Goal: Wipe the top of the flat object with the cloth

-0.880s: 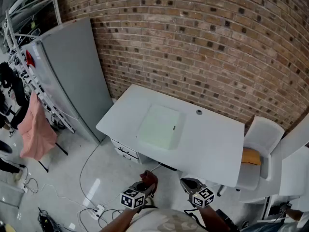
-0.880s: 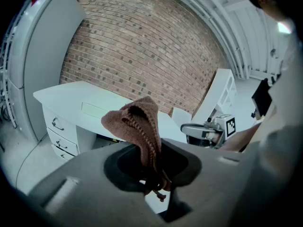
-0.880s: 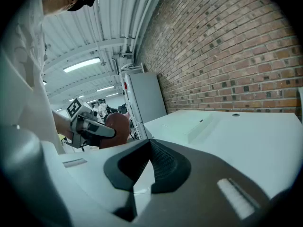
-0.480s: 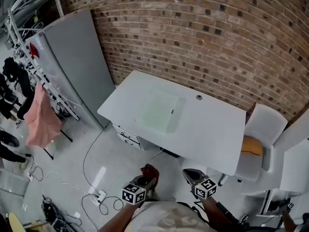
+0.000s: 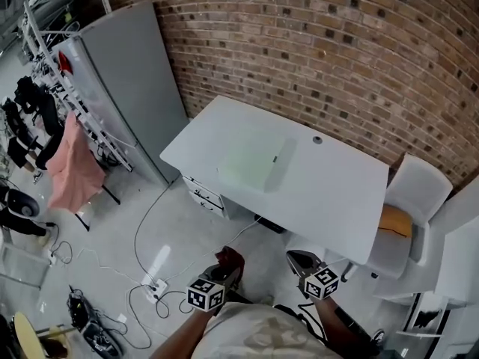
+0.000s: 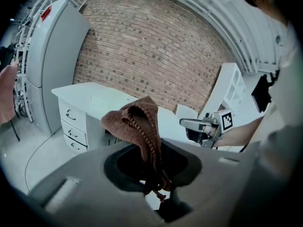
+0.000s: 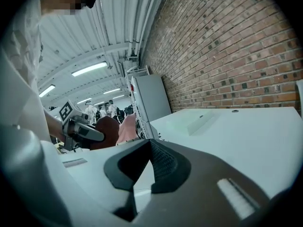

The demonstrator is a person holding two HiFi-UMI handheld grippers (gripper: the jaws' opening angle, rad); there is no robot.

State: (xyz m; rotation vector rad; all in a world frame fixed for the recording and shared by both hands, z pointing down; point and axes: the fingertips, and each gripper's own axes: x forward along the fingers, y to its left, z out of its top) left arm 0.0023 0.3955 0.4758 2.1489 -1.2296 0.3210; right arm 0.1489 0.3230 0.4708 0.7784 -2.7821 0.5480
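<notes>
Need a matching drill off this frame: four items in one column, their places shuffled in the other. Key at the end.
Things
1. brown woven cloth
2. pale green flat rectangular object
3. orange cushion
4. pink garment

Places
A. on the seat of the white chair
B. hanging on the clothes rack beside the grey cabinet
C. clamped in the left gripper
D. lying on the white desk

Pairs: 1-C, 2-D, 3-A, 4-B
</notes>
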